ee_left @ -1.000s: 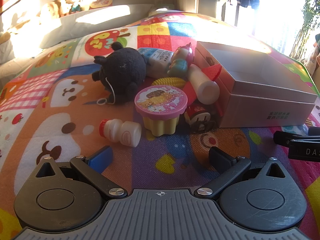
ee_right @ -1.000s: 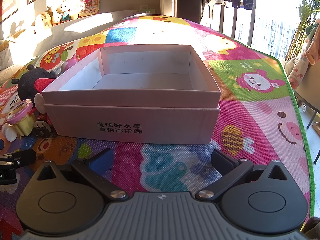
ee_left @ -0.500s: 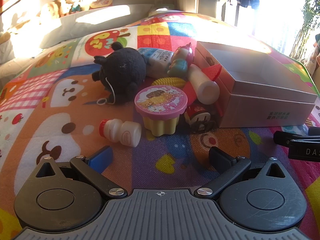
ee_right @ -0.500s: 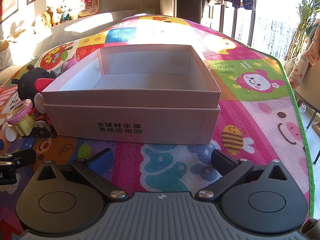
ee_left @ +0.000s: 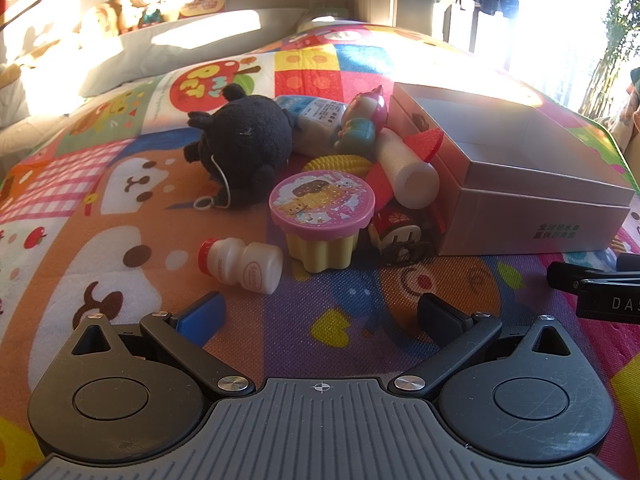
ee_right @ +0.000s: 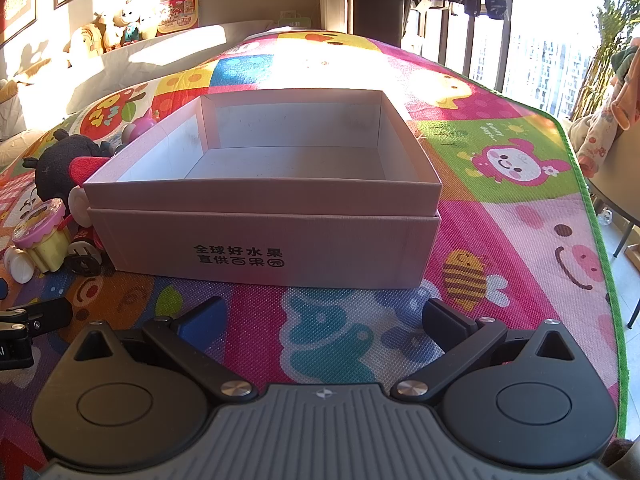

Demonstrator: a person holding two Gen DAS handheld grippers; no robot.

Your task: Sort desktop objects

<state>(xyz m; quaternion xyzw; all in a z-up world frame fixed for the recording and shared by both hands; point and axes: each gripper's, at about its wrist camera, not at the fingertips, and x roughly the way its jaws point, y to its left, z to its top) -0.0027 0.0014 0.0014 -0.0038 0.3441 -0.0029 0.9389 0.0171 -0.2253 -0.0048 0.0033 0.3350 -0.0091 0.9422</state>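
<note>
A pile of toys lies on the play mat left of an empty grey cardboard box (ee_left: pixel 532 216) (ee_right: pixel 276 248). In the left wrist view I see a small white yogurt bottle (ee_left: pixel 240 264), a pink-lidded yellow pudding cup (ee_left: pixel 322 220), a black plush (ee_left: pixel 244 144), a white foam roll (ee_left: pixel 408 172), a red toy car (ee_left: pixel 400 236), a yellow corn toy (ee_left: pixel 340 164) and a pink figurine (ee_left: pixel 364 120). My left gripper (ee_left: pixel 320 316) is open and empty, short of the bottle. My right gripper (ee_right: pixel 322 320) is open and empty in front of the box.
The colourful mat (ee_right: pixel 500 216) covers the floor, with its green edge at the right. A grey cushion and plush toys (ee_left: pixel 132 12) line the far wall. The other gripper's tip (ee_left: pixel 592 288) shows at the right of the left wrist view.
</note>
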